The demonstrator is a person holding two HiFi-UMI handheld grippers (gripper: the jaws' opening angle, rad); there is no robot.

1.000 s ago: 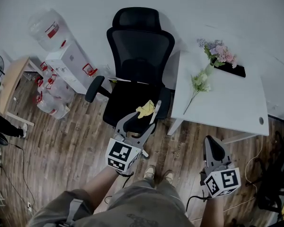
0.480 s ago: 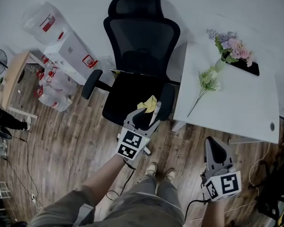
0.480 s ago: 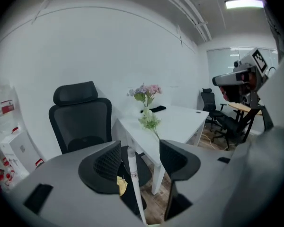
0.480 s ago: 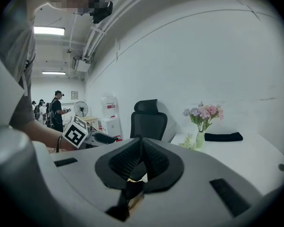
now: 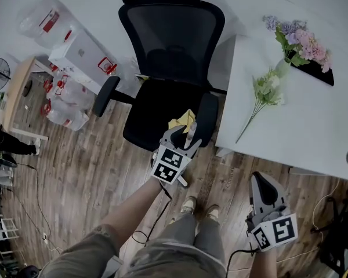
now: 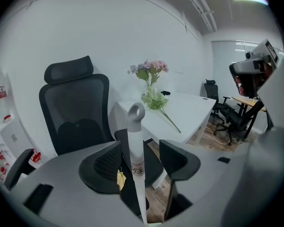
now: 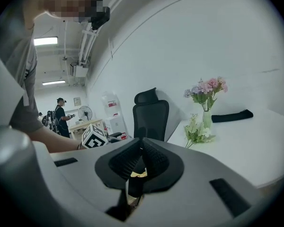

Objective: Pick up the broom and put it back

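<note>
We see the left gripper (image 5: pixel 182 134) (image 6: pixel 141 150) held out over the front edge of the black mesh office chair (image 5: pixel 171 45). Its jaws stand apart. Between them rises the slim white broom handle with a grey loop at its top (image 6: pixel 136 141). The handle is upright and closer to the left jaw, with a clear gap on the right side (we cannot tell whether it touches the left pad). From the head view the same handle (image 5: pixel 191 134) shows as a pale strip between the two fingers, just beside a small yellow thing (image 5: pixel 183 120) lying on the chair seat.

The right gripper (image 5: pixel 262 181) (image 7: pixel 141 148) hangs low at the person's right side, above the brown wooden plank floor (image 5: pixel 87 172). Its jaws are pressed together with nothing between them.

To the right of the chair stands the white rectangular table (image 5: pixel 296 126), carrying a vase of pink and purple flowers (image 5: pixel 298 39) and a loose green-and-white sprig (image 5: pixel 265 94). A white water dispenser (image 5: pixel 81 54) stands left of the chair against the wall.
</note>
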